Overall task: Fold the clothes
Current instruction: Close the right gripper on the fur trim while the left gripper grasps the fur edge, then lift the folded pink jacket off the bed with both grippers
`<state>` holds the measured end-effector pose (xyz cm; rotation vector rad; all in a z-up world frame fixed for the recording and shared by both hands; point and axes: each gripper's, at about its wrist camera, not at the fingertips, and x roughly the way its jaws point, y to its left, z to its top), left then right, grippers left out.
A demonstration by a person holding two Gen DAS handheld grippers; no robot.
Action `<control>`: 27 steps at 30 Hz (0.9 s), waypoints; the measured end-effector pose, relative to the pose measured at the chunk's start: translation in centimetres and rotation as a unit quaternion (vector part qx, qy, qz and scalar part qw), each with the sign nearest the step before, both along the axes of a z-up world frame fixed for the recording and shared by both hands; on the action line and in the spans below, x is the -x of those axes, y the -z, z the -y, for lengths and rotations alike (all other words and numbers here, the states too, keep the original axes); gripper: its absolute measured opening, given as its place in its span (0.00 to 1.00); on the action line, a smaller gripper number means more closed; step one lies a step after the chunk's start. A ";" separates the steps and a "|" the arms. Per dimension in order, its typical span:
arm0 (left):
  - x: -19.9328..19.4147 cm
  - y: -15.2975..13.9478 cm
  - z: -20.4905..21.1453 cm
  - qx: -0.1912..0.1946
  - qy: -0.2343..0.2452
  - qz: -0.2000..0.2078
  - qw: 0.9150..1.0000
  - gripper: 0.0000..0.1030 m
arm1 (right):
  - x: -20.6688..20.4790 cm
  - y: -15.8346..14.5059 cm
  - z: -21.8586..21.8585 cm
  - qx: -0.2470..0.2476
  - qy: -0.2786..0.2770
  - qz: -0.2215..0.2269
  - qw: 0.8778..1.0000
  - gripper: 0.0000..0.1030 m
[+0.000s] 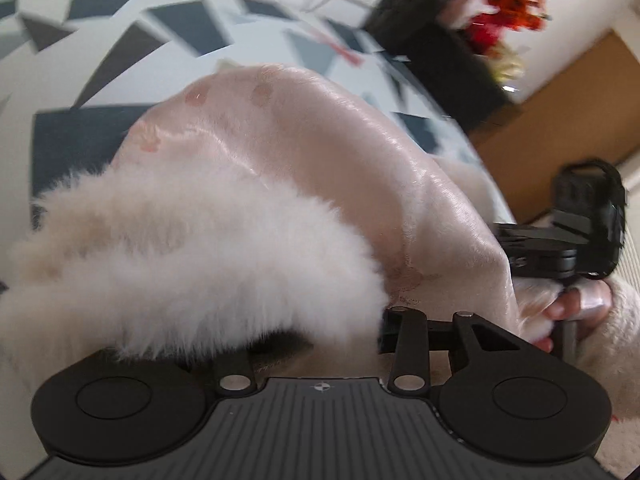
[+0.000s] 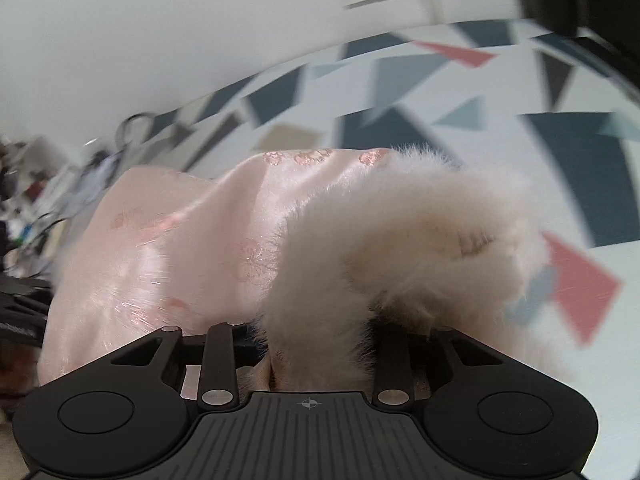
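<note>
1. We work over a pale bedsheet printed w/ dark blue, grey & red triangles (image 1: 120, 40); it fills the background in both views, blurred.
2. On it, raised toward both cams, is the pale pink satin garment w/ woven flower motifs & a white fluffy fur trim (image 1: 304, 152). It bunches up between the two tools, fur edge nearest the lenses.
3. Left gripper (image 1: 320, 344): fur & satin drape over the finger area, so tips are hidden; we judge it's clamped on the garment's edge, but can't see pad contact.
4. Right gripper (image 2: 316, 344): fur trim runs down between the linkage arms; fingertips buried. Looks like a grip on the trim, tho' not confirmed by sight.
5. Person's hand (image 1: 568, 312) in a fluffy pale sleeve shows at left view's right edge, holding the other tool.
6. Step, as we read it: both edges picked up, start of a fold. Next move calls for carrying both corners across together, keeping the slippery satin taut & level, then laying it flat.
</note>
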<state>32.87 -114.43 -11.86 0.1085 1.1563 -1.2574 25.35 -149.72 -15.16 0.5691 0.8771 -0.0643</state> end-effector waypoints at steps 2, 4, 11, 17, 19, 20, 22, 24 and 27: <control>1.0 -0.9 -0.3 0.015 0.012 0.017 1.000 0.39 | -0.7 -0.7 -2.3 -0.002 -0.019 0.004 1.000 0.27; 1.6 -1.4 -0.7 0.007 0.012 0.045 0.999 0.39 | -1.1 -1.4 -4.4 0.015 -0.020 0.000 1.000 0.25; -0.3 0.5 -5.1 -0.023 -0.048 0.034 0.998 0.38 | -0.6 -2.0 -6.2 0.094 -0.005 -0.023 0.995 0.23; -2.5 1.5 -9.8 -0.077 -0.105 0.070 0.989 0.39 | 2.0 -2.0 -1.6 0.120 0.066 -0.037 0.990 0.21; -2.5 1.5 -9.7 -0.078 -0.109 0.067 0.989 0.41 | 2.3 -1.3 -0.7 0.111 0.068 -0.044 0.991 0.23; -2.2 1.3 -9.4 -0.089 -0.105 0.080 0.987 0.42 | 2.2 -0.8 -0.8 0.116 0.062 -0.052 0.990 0.26; -1.2 1.2 -7.9 -0.115 -0.082 0.116 0.983 0.48 | 1.9 0.0 -1.3 0.146 0.038 -0.062 0.987 0.29; -0.5 1.2 -6.7 -0.137 -0.069 0.140 0.978 0.51 | 1.6 0.4 -1.2 0.138 0.039 -0.061 0.988 0.30; -0.1 1.3 -5.5 -0.155 -0.071 0.140 0.975 0.49 | 0.6 0.4 -1.4 0.118 0.013 -0.059 0.991 0.26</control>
